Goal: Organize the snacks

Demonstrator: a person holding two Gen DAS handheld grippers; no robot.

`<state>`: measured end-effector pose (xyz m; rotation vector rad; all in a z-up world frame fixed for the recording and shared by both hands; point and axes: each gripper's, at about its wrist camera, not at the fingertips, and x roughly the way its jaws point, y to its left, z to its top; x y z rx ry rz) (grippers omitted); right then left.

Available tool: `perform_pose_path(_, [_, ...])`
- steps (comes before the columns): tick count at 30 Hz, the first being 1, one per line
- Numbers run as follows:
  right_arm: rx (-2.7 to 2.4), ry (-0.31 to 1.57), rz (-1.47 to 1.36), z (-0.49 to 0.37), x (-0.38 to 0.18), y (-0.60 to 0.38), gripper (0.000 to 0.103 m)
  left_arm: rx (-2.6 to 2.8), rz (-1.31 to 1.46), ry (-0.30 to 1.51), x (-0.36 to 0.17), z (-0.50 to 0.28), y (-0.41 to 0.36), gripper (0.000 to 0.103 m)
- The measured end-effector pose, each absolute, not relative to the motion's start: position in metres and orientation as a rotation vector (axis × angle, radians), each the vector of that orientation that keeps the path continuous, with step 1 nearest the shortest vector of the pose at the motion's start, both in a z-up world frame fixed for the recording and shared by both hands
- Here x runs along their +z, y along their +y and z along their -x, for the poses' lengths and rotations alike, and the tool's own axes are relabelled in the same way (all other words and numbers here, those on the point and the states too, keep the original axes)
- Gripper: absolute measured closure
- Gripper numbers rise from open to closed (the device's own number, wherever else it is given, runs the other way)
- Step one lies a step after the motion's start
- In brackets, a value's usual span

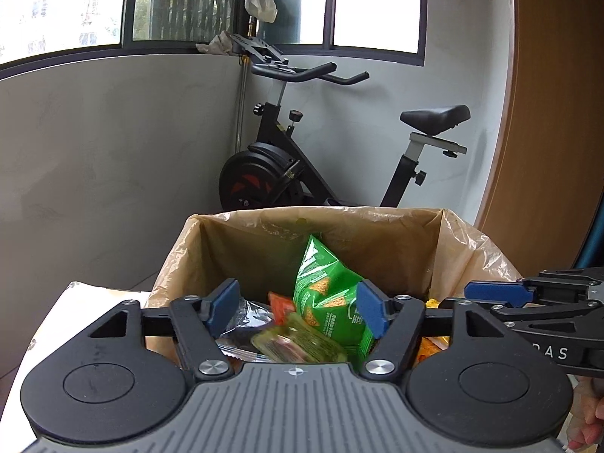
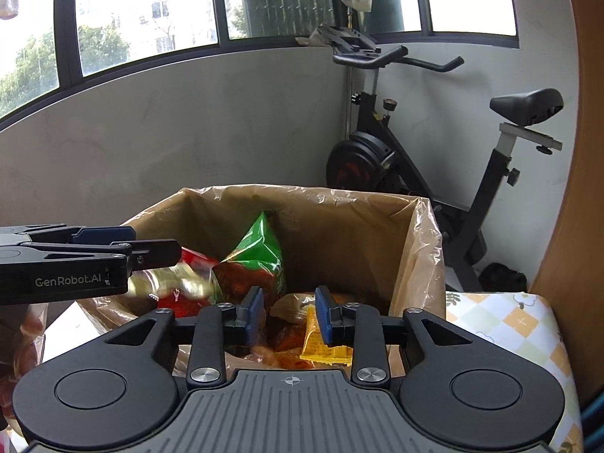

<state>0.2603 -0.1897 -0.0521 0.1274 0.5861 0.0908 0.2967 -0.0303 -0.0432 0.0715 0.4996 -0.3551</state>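
A cardboard box lined with a brownish plastic bag (image 1: 377, 222) (image 2: 302, 196) stands in front of both grippers, holding several snack packets. A green chip bag (image 1: 324, 290) (image 2: 260, 245) stands upright inside it. My left gripper (image 1: 298, 311) (image 2: 154, 243) hangs open over the box. A blurred yellow-green packet (image 1: 298, 345) (image 2: 170, 283) is in the air just below its pads, touching neither. My right gripper (image 2: 290, 315) (image 1: 472, 294) is slightly open over the box's right part. An orange-yellow packet (image 2: 324, 347) lies just below its right pad, free of the pads.
Behind the box, a black exercise bike (image 1: 287, 173) (image 2: 396, 158) stands against a grey wall under windows. A chequered tablecloth (image 2: 509, 324) covers the surface right of the box, and a white surface (image 1: 75, 302) lies to its left. A wooden panel (image 1: 555, 113) rises at the right.
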Motion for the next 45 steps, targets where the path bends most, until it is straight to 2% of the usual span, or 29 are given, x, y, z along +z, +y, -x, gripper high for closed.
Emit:
perform_pose_path(2, [0.083,0.579,-0.125,-0.256,-0.047,-0.191,0.064,-0.35,-0.064,0.493,-0.038,-0.296,-0.028,0.019])
perform_pose_path(6, [0.058,0.551,-0.128,-0.243,-0.033,-0.192,0.039,-0.345,-0.074,0.473,-0.024,-0.284,-0.023,0.008])
perform_pose_path(9, [0.05,0.526,-0.144,-0.232,-0.02,-0.193,0.012,-0.352,-0.072,0.441,-0.012,-0.273,-0.02,0.006])
perform_pose_path(12, [0.028,0.501,-0.155,-0.22,-0.007,-0.193,0.003,-0.345,-0.061,0.429,-0.002,-0.261,-0.014,0.004])
perform_pose_path(14, [0.007,0.488,-0.156,-0.21,0.002,-0.192,0.0,-0.33,-0.059,0.434,0.005,-0.254,-0.01,0.004])
perform_pose_path(31, [-0.041,0.385,-0.103,-0.123,0.068,-0.166,0.0,-0.257,-0.064,0.289,0.06,-0.161,0.023,0.004])
perform_pose_path(45, [-0.036,0.334,-0.084,-0.092,0.092,-0.156,0.0,-0.238,-0.097,0.242,0.077,-0.132,0.025,0.004])
